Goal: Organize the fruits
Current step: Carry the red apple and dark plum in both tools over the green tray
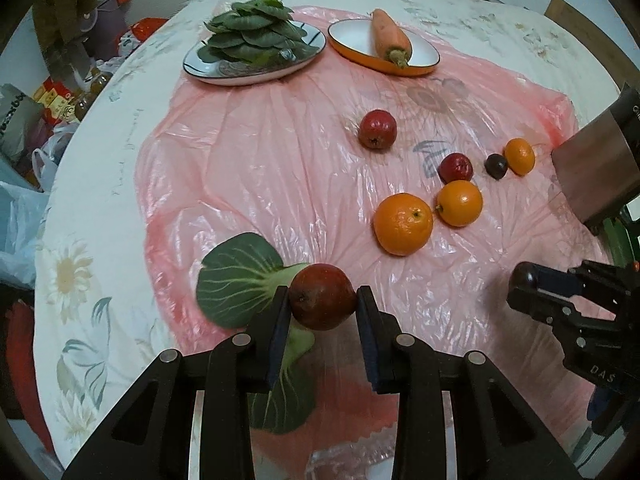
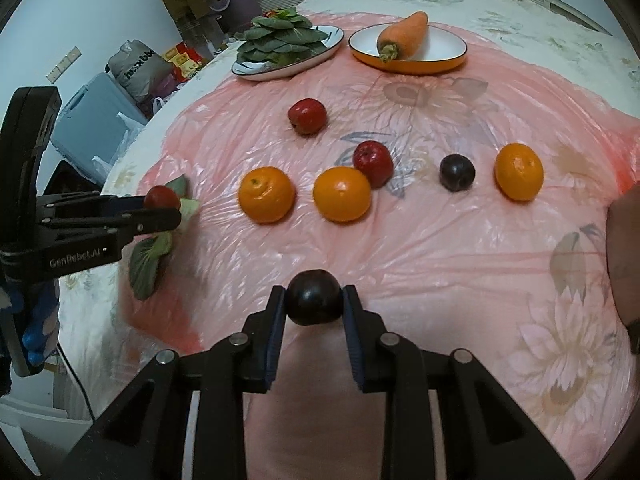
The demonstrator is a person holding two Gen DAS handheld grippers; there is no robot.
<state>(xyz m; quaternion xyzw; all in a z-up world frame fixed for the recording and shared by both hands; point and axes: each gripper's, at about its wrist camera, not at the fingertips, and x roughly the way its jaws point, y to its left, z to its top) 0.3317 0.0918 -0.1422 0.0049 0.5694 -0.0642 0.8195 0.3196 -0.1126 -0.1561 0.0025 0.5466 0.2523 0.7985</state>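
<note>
We find the left tool (image 1: 323, 305) closed on a red fruit (image 1: 322, 297), pinched at its widest part between both pads and held above a loose green leaf (image 1: 236, 276); the right tool (image 2: 314, 304) grips a dark plum (image 2: 315, 297) the same way, clear of the pink sheet (image 2: 460, 240). We judge both are being carried for sorting by kind. The red fruit is dull, slightly mottled, with a small calyx at one side; the plum is near black and smooth. Ahead of the right tool lie three oranges (image 2: 267, 194), two red fruits (image 2: 307, 115) and a second plum (image 2: 457, 172), scattered rather than grouped. Farther ahead, a plate of greens (image 2: 286, 46) and a carrot (image 2: 404, 34) in an orange dish (image 2: 408, 65) look already sorted.
</note>
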